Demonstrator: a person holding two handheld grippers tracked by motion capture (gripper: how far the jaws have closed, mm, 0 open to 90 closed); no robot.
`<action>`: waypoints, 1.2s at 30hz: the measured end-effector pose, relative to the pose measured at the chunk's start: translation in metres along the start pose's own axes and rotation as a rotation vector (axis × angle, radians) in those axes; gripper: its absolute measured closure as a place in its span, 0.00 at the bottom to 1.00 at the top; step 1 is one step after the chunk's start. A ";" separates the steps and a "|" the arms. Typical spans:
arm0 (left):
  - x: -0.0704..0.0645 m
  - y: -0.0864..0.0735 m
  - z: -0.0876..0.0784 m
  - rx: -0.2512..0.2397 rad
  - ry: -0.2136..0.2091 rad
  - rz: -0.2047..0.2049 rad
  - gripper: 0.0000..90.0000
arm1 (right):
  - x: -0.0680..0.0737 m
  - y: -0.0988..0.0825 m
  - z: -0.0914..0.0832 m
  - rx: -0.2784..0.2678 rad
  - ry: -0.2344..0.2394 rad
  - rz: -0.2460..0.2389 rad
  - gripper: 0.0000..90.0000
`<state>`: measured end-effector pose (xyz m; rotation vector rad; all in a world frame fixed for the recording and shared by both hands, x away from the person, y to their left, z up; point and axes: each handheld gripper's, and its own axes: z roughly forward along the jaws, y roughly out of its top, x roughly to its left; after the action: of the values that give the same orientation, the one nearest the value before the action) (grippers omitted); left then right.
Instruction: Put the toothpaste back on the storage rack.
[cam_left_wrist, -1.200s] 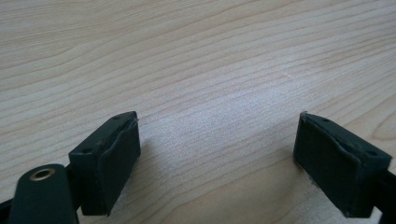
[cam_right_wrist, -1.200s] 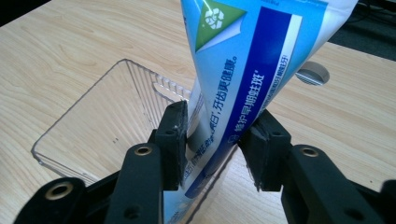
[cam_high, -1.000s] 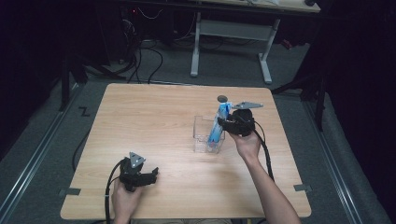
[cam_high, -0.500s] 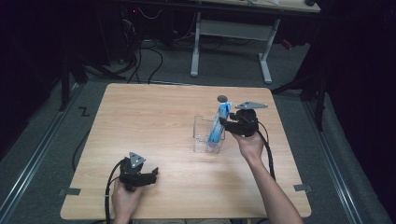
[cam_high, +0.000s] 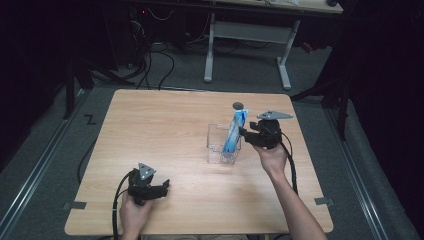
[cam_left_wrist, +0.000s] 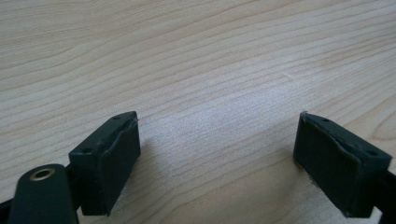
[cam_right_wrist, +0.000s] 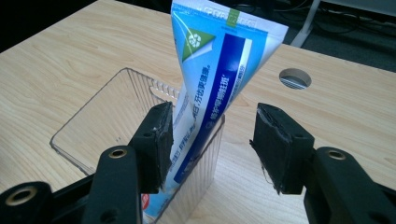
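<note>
Wooden table (cam_high: 165, 135) | blue-white tube (cam_right_wrist: 212, 88), Chinese print, in clear box (cam_right_wrist: 107, 126) | right hand-held gripper (cam_right_wrist: 212, 140) jaws just opening, released | left hand-held gripper (cam_left_wrist: 219, 154) open

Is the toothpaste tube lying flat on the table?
No, the toothpaste tube stands on end inside the clear plastic box, leaning against its wall with its top sticking out above the rim.

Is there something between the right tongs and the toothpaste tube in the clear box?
Nothing visible. The right tongs, which have just been opening, stand open around the toothpaste tube. The tube stands in the clear box, leaning on its near wall.
</note>
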<state>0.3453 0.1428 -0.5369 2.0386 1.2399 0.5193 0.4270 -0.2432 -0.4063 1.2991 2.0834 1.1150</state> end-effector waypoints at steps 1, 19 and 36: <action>0.000 0.000 0.000 0.000 0.000 0.000 0.16 | 0.000 0.000 0.000 0.000 0.000 0.000 0.53; 0.000 0.000 0.000 0.000 0.000 0.000 0.16 | -0.012 -0.009 -0.021 -0.038 0.035 0.063 0.37; 0.000 0.000 0.000 0.000 0.000 0.000 0.16 | -0.020 -0.015 -0.027 -0.026 -0.033 0.113 0.25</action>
<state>0.3453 0.1427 -0.5369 2.0379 1.2402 0.5194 0.4091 -0.2750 -0.4036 1.4286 1.9868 1.1556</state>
